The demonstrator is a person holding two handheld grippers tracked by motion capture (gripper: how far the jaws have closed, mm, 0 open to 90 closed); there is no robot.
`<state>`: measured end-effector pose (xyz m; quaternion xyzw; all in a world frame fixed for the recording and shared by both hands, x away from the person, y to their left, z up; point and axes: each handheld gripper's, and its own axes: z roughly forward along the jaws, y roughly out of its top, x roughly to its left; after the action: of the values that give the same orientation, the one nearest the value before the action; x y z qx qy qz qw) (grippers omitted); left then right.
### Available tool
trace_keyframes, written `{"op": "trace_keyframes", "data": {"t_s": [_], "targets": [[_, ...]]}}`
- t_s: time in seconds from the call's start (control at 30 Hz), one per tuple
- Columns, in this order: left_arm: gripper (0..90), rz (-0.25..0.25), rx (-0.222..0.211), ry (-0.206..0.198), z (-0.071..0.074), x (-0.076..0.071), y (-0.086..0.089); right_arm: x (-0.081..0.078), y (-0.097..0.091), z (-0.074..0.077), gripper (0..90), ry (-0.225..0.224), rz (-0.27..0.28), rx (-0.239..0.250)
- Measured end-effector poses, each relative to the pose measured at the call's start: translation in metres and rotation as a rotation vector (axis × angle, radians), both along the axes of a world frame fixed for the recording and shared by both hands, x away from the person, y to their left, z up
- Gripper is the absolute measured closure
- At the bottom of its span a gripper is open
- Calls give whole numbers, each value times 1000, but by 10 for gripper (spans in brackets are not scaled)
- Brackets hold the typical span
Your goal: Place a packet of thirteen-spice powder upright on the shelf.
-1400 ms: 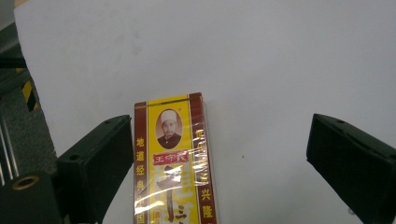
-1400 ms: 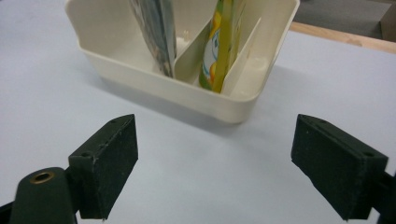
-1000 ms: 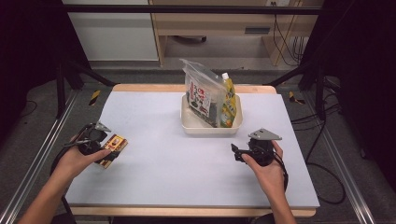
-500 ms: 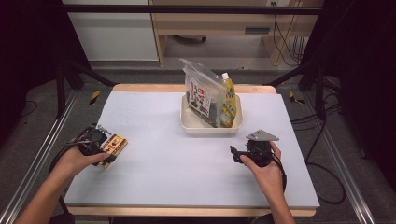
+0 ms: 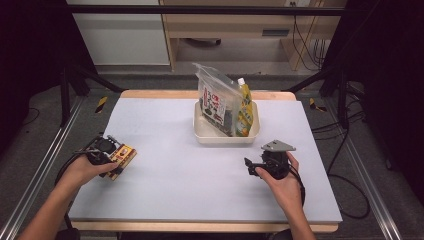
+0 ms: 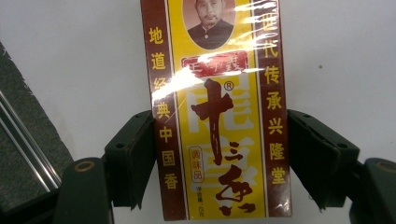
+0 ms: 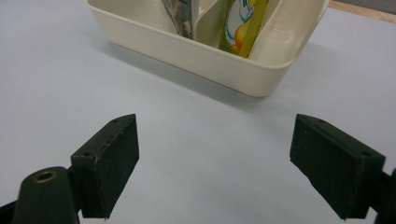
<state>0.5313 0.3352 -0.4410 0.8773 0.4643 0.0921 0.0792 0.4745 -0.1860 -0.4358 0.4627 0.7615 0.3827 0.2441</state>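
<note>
Left claw, jaws just closing, pinches the spice box; next lift toward the tub. Right claw gapes empty.

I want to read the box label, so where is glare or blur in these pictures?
Left gripper view: white glare streaks cross the glossy yellow-and-brown seasoning box, sharp otherwise. Right gripper view: the cream plastic bin casts a soft shadow. High view: dark surroundings, evenly lit table.

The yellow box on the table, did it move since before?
No. The yellow box lies in the same spot near the table's left edge; the left gripper has been closing around it.
</note>
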Motion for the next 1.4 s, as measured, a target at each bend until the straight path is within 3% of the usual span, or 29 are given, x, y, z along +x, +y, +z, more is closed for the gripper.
{"op": "trace_keyframes", "data": {"t_s": [0.2, 0.33, 0.4, 0.5, 0.6, 0.77, 0.9, 0.93, 0.97, 1.13, 1.4], "targets": [[283, -7, 13, 9, -3, 2, -2, -1, 3, 0, 158, 4, 6, 4], [317, -23, -4, -7, 0, 1, -3, -1, 2, 1, 158, -6, 14, 2], [321, -48, 27, -24, 3, -1, -6, -2, 2, 3, 158, -11, 13, 6], [323, -70, 18, -45, 5, -3, -11, -3, 3, 3, 158, -9, 11, 11], [323, -107, 10, -91, 12, -5, -20, -3, 4, 4, 158, -15, 22, 9], [323, -209, -30, -157, 26, -12, -49, -3, 8, 6, 191, 16, 54, 32], [323, -302, -49, -201, 33, -18, -82, -1, 12, 6, 256, 57, 70, 72], [323, -302, -49, -201, 33, -18, -82, -2, 14, 6, 270, 62, 75, 74], [323, -354, -55, -211, 35, -20, -100, -2, 16, 6, 276, 64, 80, 79], [323, -472, -64, -237, 35, -27, -142, -1, 27, 10, 317, 92, 136, 180], [323, -600, -74, -280, 28, -36, -191, 8, 47, 16, 381, 151, 215, 228]]}}
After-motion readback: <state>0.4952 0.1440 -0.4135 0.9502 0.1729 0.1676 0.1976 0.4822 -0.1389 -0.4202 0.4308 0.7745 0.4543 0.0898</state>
